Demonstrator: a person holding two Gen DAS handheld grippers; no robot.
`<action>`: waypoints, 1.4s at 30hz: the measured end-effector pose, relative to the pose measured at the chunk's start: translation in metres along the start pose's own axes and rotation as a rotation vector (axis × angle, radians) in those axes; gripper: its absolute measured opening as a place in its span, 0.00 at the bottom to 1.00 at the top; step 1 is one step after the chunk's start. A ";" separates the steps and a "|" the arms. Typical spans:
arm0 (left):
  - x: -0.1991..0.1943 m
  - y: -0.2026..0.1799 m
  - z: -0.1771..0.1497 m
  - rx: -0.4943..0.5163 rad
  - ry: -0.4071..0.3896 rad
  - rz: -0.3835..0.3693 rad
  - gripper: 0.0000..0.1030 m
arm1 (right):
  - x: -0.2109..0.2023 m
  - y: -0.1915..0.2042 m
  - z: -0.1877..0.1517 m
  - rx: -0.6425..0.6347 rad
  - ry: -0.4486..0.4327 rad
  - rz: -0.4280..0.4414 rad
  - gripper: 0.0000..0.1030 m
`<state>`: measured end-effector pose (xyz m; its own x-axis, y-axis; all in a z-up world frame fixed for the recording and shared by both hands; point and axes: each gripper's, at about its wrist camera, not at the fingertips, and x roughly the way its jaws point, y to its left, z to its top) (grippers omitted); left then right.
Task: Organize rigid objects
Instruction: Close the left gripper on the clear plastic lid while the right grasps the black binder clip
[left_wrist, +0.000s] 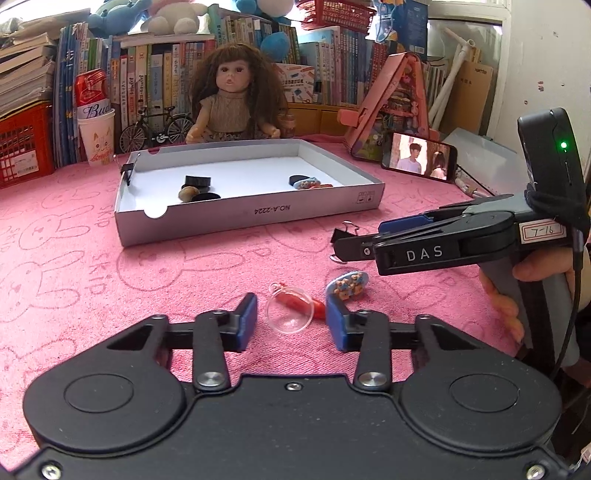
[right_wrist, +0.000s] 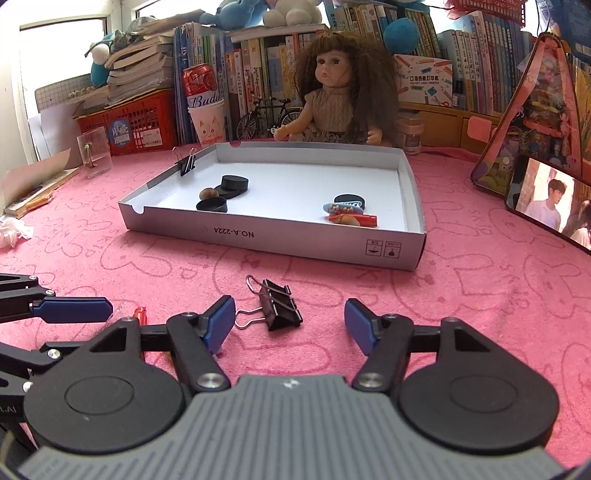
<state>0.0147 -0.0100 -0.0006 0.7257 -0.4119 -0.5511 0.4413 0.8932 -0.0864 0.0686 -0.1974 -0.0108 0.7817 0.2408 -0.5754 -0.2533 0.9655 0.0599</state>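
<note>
A clear plastic ball (left_wrist: 290, 311) with a red piece inside is seen lying on a pink towel (left_wrist: 92, 266), between the spread blue fingers of the left gripper (left_wrist: 291, 319). The jaws are held wide apart and nothing is gripped; whether the ball is touched by either pad cannot be told. Just beyond the right-hand finger, an oval blue charm (left_wrist: 348, 283) decorated with small bear figures is propped on the towel.

A single black binder clip (right_wrist: 277, 304) with silver wire handles is seen lying ahead of the right gripper (right_wrist: 290, 325), nearer its left finger. This gripper's jaws are likewise held wide open, with nothing grasped.

Farther ahead of both grippers, a shallow grey cardboard box (right_wrist: 280, 240) with a white floor is set on the towel. Three black round discs (right_wrist: 235, 184) and one brown pebble (right_wrist: 208, 193) are counted at its left side. At its right side are grouped one more black disc, one blue bear charm (right_wrist: 341, 208) and one red piece (right_wrist: 364, 220). A second binder clip (right_wrist: 186, 162) is fastened upright on the box's left wall.

Behind the box, one long-haired doll (right_wrist: 332, 99) is seated before a row of books.
</note>
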 end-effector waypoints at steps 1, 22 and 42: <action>0.000 0.001 0.000 -0.006 0.001 0.007 0.30 | 0.001 0.001 0.000 0.000 -0.002 -0.002 0.73; 0.007 0.007 0.000 -0.037 -0.011 0.101 0.26 | 0.007 0.013 -0.004 -0.062 -0.017 -0.043 0.74; 0.007 0.008 0.003 -0.055 -0.043 0.126 0.25 | 0.000 0.021 -0.003 -0.108 -0.052 -0.026 0.26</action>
<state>0.0250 -0.0062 -0.0022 0.7961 -0.3026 -0.5240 0.3168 0.9463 -0.0652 0.0619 -0.1776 -0.0122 0.8165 0.2235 -0.5324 -0.2905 0.9559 -0.0442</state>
